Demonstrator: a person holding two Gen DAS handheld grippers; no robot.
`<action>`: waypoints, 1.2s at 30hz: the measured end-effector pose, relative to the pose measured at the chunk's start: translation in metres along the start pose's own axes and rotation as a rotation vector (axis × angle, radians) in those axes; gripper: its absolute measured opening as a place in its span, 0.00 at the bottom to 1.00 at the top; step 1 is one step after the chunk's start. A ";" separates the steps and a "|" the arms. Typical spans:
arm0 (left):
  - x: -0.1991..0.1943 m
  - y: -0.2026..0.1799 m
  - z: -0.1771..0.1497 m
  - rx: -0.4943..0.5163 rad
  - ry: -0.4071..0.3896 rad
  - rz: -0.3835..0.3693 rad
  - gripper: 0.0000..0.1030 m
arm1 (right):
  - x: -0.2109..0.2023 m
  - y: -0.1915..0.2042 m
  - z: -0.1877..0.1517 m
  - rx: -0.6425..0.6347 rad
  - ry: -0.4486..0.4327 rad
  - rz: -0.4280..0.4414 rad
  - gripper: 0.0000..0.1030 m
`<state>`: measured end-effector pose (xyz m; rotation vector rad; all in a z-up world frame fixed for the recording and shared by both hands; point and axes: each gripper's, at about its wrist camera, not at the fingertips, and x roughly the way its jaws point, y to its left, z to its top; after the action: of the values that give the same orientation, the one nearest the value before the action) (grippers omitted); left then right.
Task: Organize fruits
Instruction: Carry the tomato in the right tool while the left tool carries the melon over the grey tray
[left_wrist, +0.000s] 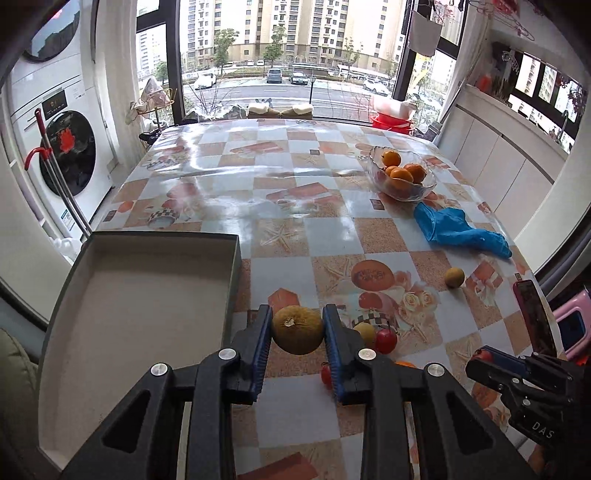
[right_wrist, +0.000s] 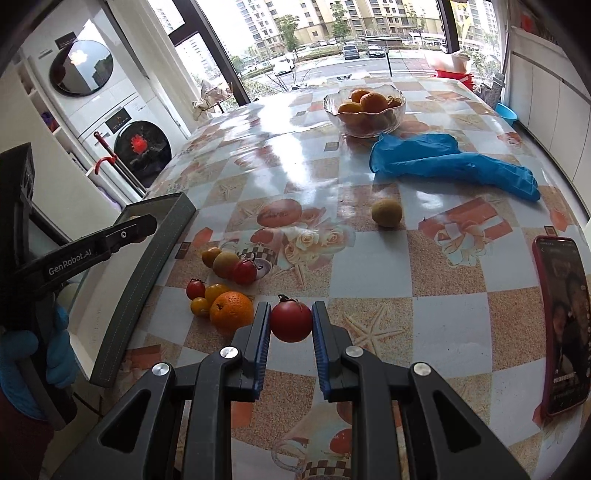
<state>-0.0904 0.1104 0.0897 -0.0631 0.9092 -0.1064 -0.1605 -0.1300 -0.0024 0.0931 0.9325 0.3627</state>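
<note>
Our left gripper (left_wrist: 297, 330) clamps a yellow-brown round fruit (left_wrist: 297, 329) just beside the grey box (left_wrist: 236, 266). Our right gripper (right_wrist: 290, 321) grips a red tomato (right_wrist: 290, 320) above the table (right_wrist: 443, 325), near an orange (right_wrist: 231, 310). Farther off, a glass bowl (right_wrist: 364, 110) holds oranges.

box (left_wrist: 110, 332): near end behind left gripper's frame, bottom cut by pic edge | small red fruit (left_wrist: 326, 373) + orange (left_wrist: 405, 364): mostly hidden behind left gripper's rt finger (left_wrist: 338, 354) | phone (right_wrist: 563, 325): screen text too small to read | fruit low in glass bowl (right_wrist: 364, 110): blurred thru glass, count unclear
</note>
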 end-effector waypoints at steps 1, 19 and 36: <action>-0.005 0.007 -0.004 -0.012 -0.002 0.009 0.29 | 0.001 0.006 0.000 -0.010 0.003 0.004 0.23; -0.044 0.113 -0.065 -0.135 -0.067 0.184 0.29 | 0.034 0.157 0.000 -0.241 0.071 0.120 0.24; -0.013 0.161 -0.102 -0.199 0.043 0.242 0.29 | 0.089 0.227 -0.034 -0.383 0.241 0.152 0.24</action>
<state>-0.1680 0.2704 0.0214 -0.1357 0.9614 0.2089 -0.1993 0.1102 -0.0380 -0.2368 1.0804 0.6982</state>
